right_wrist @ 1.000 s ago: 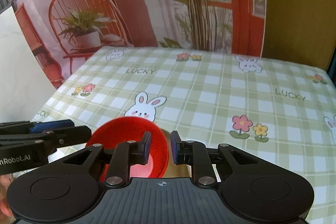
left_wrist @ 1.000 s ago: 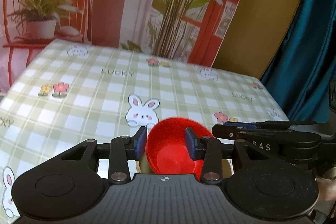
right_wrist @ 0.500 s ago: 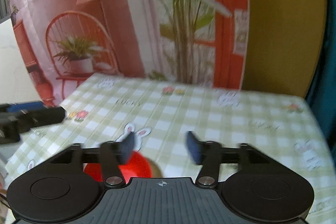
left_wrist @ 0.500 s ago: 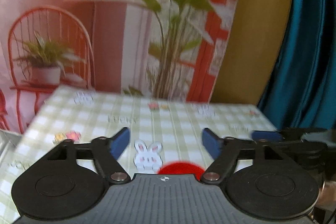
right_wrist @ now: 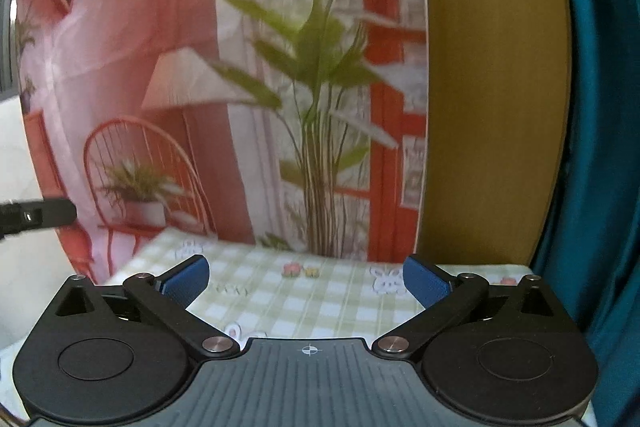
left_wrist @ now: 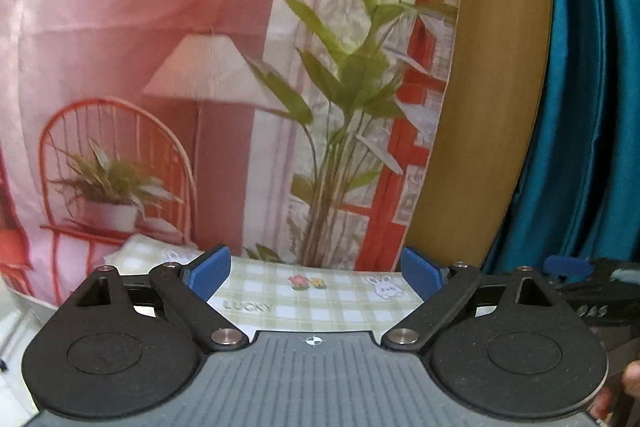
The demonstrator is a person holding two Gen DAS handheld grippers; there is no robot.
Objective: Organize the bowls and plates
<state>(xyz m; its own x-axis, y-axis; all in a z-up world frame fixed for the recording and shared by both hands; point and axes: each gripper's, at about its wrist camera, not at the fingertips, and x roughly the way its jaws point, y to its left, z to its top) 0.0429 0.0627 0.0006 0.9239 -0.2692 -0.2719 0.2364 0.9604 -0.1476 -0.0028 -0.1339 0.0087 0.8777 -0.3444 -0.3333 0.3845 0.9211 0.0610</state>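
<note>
Both grippers are tipped up toward the printed backdrop (left_wrist: 168, 75), and neither holds anything: the left gripper (left_wrist: 316, 273) has its blue pads (left_wrist: 210, 271) spread wide over the far strip of the checked tablecloth (left_wrist: 320, 301), and the right gripper (right_wrist: 306, 281) is spread just as wide above the same cloth (right_wrist: 304, 301). No plate or bowl shows in either view; whatever dishes the task concerns lie below the cameras' sight, hidden behind the gripper bodies or off the frame. The risk lies there: a descent begun from this attitude would be blind, and wide fingers could clip a rim and tip or skid a dish. The two tools also sit close, the right one's tip (left_wrist: 568, 265) showing at the left camera's edge, so a sideways swing could knock them together.
</note>
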